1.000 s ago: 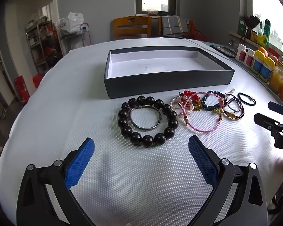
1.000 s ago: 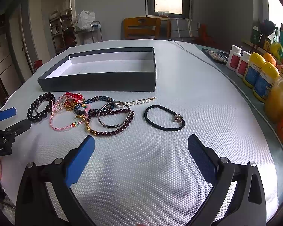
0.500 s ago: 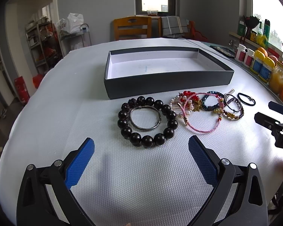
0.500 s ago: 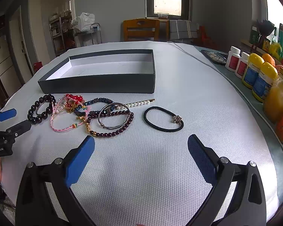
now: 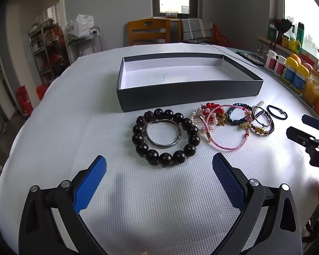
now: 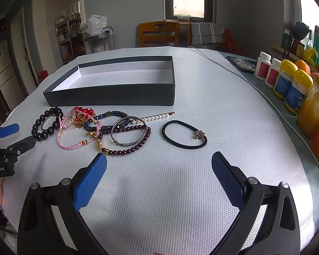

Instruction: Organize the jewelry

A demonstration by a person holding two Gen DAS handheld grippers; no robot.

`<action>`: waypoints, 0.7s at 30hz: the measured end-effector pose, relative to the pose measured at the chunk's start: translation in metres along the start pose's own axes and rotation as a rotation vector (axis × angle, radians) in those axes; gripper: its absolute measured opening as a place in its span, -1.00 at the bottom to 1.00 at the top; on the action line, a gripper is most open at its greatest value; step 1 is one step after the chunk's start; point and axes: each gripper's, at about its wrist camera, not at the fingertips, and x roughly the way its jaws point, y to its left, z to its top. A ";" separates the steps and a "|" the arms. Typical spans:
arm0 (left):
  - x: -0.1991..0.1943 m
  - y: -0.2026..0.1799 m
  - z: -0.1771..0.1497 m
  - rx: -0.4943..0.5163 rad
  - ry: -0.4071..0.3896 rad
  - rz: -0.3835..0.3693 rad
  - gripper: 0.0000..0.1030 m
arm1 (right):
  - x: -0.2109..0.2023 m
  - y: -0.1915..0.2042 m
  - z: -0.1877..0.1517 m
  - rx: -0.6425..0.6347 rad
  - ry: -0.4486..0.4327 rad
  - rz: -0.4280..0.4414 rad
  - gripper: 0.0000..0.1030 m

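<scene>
a: the jewelry lies in a row on the table (image 5: pixel 74 114), just in front of the empty dark box (image 5: pixel 180 97). which piece first?

b: the big black bead bracelet (image 5: pixel 165 136) with the silver bangle (image 5: pixel 162 135) inside it sits straight ahead of the left gripper (image 5: pixel 159 165), whose fingers are spread wide and empty.

a: and the right gripper (image 6: pixel 159 163)?

b: spread and empty too. the black hair tie (image 6: pixel 184 135) lies apart from the tangle, so i'd say it's the cleanest pick. pinch one strand low, lift straight.
</scene>
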 end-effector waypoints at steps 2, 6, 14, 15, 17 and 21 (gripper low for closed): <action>0.000 0.000 0.000 -0.001 0.000 -0.002 0.97 | 0.000 0.000 0.000 0.000 0.001 0.001 0.89; 0.000 -0.001 0.000 0.001 0.001 -0.002 0.97 | 0.000 0.000 0.000 0.000 0.001 0.001 0.89; 0.003 0.001 -0.001 -0.007 0.009 -0.014 0.97 | 0.002 -0.001 0.000 0.003 0.007 0.005 0.89; 0.003 0.001 -0.001 -0.011 0.009 -0.012 0.97 | 0.002 -0.001 0.000 0.004 0.006 0.005 0.89; 0.003 0.003 -0.002 -0.021 0.009 -0.008 0.97 | 0.003 -0.001 0.000 0.004 0.005 0.005 0.89; 0.003 0.004 -0.002 -0.027 0.007 -0.011 0.97 | 0.002 -0.001 0.000 0.004 0.002 0.006 0.89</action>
